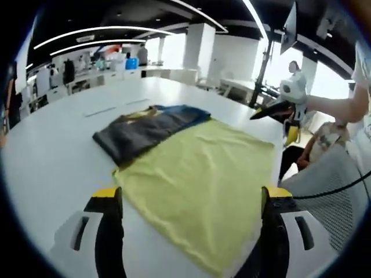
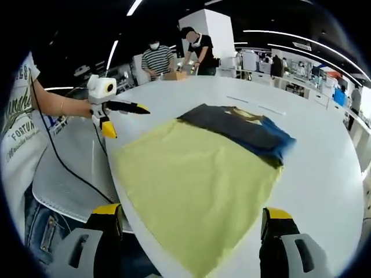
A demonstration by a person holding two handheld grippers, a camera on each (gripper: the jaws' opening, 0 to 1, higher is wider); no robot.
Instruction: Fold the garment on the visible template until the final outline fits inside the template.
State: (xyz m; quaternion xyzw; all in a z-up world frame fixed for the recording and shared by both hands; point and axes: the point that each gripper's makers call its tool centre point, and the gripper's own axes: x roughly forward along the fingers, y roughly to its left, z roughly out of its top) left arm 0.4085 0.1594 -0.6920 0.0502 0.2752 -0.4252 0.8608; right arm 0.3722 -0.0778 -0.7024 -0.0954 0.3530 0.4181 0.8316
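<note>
Left gripper sits low in its own view, yellow-tipped jaws spread wide, nothing between them, held above the near edge of the yellow template sheet. Right gripper reads the same in its view: jaws wide apart, nothing gripped, hovering over the near corner of the yellow template sheet. The sheet lies flat on the white table, one corner hanging slightly past the table edge toward the person. The garment, dark grey with a blue edge and a bit of yellow trim, is folded into a compact strip and lies at the far end of the sheet, partly on it and partly overhanging onto bare table on the left gripper view's left. In the right gripper view the garment runs along the sheet's far edge, blue end past the sheet's right corner. Each view catches the other gripper off to the side, held by a bare forearm clear of the table. A grey mesh chair stands beside the table. Far back: two people at a table end, desks, ceiling light strips.
</note>
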